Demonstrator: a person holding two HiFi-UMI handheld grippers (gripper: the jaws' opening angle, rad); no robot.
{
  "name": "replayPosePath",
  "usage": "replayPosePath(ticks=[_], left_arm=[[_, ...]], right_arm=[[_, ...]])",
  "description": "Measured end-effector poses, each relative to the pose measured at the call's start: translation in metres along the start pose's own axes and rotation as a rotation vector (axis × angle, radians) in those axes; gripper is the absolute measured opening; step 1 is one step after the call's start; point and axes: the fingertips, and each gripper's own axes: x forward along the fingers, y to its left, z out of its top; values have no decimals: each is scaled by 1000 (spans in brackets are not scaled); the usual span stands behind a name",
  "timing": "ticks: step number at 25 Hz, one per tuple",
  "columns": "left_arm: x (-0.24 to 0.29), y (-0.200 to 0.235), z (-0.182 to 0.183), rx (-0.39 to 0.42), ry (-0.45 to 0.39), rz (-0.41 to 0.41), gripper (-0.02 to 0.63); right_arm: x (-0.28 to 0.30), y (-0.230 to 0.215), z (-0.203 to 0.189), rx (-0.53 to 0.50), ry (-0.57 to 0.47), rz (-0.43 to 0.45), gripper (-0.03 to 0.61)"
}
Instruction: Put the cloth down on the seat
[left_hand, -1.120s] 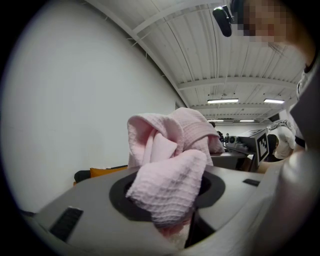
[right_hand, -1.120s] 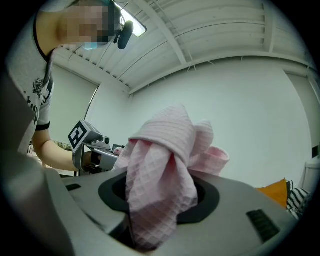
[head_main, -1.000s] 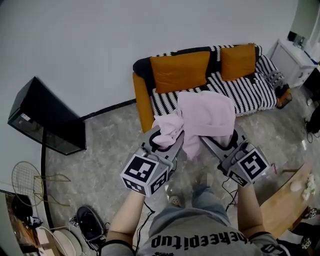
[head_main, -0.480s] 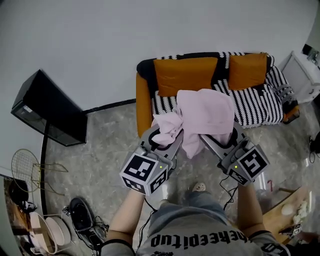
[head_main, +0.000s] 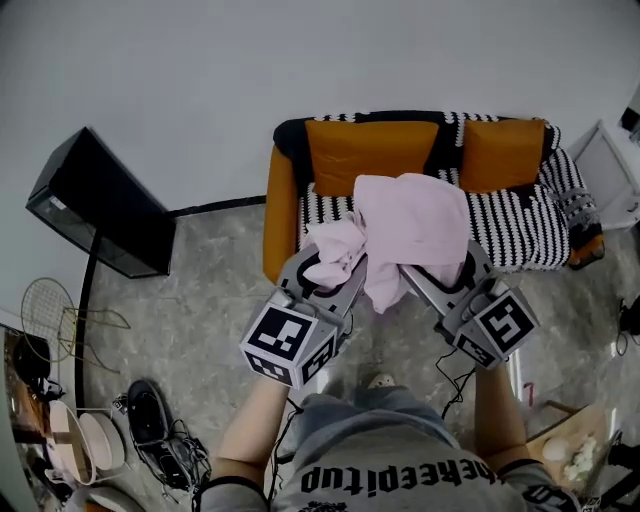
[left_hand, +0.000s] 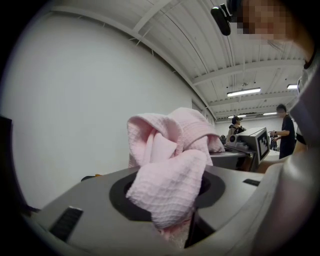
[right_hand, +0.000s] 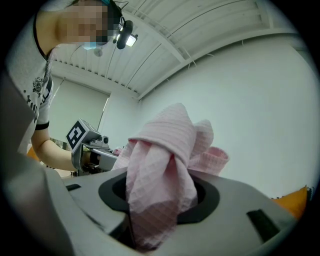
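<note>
**Inspector:** Left side of the floor?
**Assistant:** A black cabinet (head_main: 100, 215) stands by the wall. A racket (head_main: 45, 320) and dark shoes (head_main: 150, 425) lie below it, all well apart from the work.
**Inspector:** The left gripper?
**Assistant:** The left gripper (head_main: 325, 262) is clenched on a bunched corner of the pink cloth (head_main: 415, 225). Its own view shows the fabric pinched between the jaws and spilling over them.
**Inspector:** Where is the cloth?
**Assistant:** It is held up in the air between both tools, crumpled, with a fold hanging down between them. In the head view it overlaps the front of the striped seat (head_main: 520, 225) of the sofa — carried, not laid flat on it.
**Inspector:** The right gripper?
**Assistant:** The right gripper (head_main: 445, 272) grasps another fold likewise — fabric wedged in the jaws and rising to a peak above them.
**Inspector:** Further right?
**Assistant:** Orange cushions (head_main: 372, 150) lean against the sofa back, and a white unit (head_main: 615, 170) sits at the frame's edge
</note>
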Motion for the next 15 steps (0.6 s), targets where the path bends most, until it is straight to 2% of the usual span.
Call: replayPosePath(ticks=[6, 12, 15], left_arm=[[47, -9, 1, 15, 19, 13, 195], [50, -10, -6, 17, 45, 29, 195], [66, 10, -9, 2, 49, 32, 195]], right_arm=[[-9, -48, -9, 21, -8, 20, 215], [-9, -51, -16, 34, -9, 30, 215], [11, -66, -22, 38, 4, 35, 215]])
